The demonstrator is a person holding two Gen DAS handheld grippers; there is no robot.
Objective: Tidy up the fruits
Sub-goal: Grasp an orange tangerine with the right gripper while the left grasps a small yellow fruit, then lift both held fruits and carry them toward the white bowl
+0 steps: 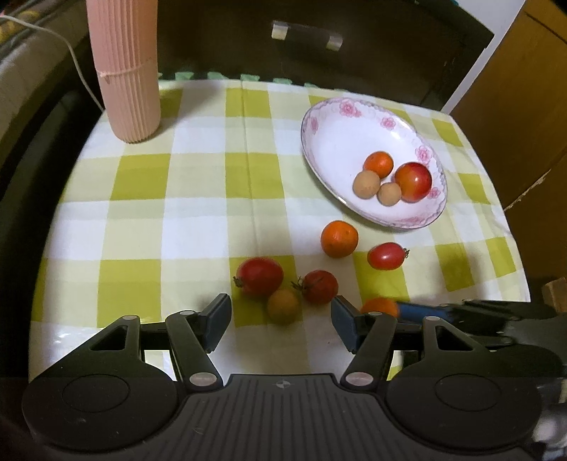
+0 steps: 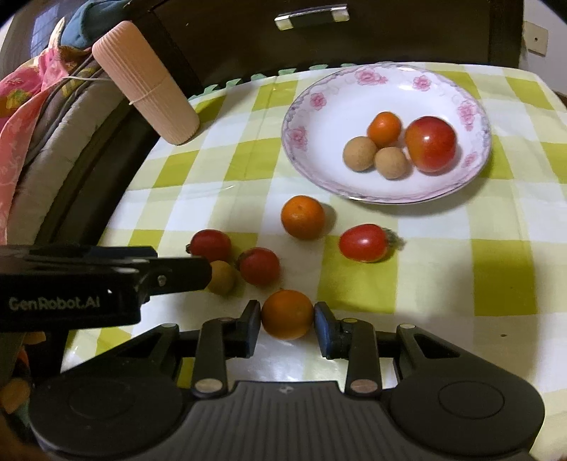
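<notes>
My right tool point(image 2: 287, 321) pinches an orange point(image 2: 287, 314) on the counter point(image 2: 460, 276); my left tool point(image 1: 280, 324) gapes above a longan point(image 1: 283, 305), tomatoes point(image 1: 259, 276) crowding it, plate point(image 2: 319, 117) beyond.

**Hidden, cropped and blurred**

In the left wrist view, the nearest orange point(image 1: 380, 305) is mostly covered by the left tool point(image 1: 280, 321)'s right finger and by the right tool point(image 1: 460, 312) reaching in from the side; only its top shows, and that is blurred. The pink ribbed cylinder point(image 1: 124, 67) is cut off by the top edge.

In the right wrist view, the left tool point(image 2: 198, 273) crosses in front of a brown fruit point(image 2: 222, 277) and the lower edge of a red fruit point(image 2: 211, 244); its fingertips cannot be made out here. Bedding point(image 2: 32, 117) at the left runs off the frame. The drawer handle point(image 2: 312, 16) is blurred. The tabletop point(image 2: 496, 283)'s near edge is hidden behind the right tool point(image 2: 287, 321)'s body.
</notes>
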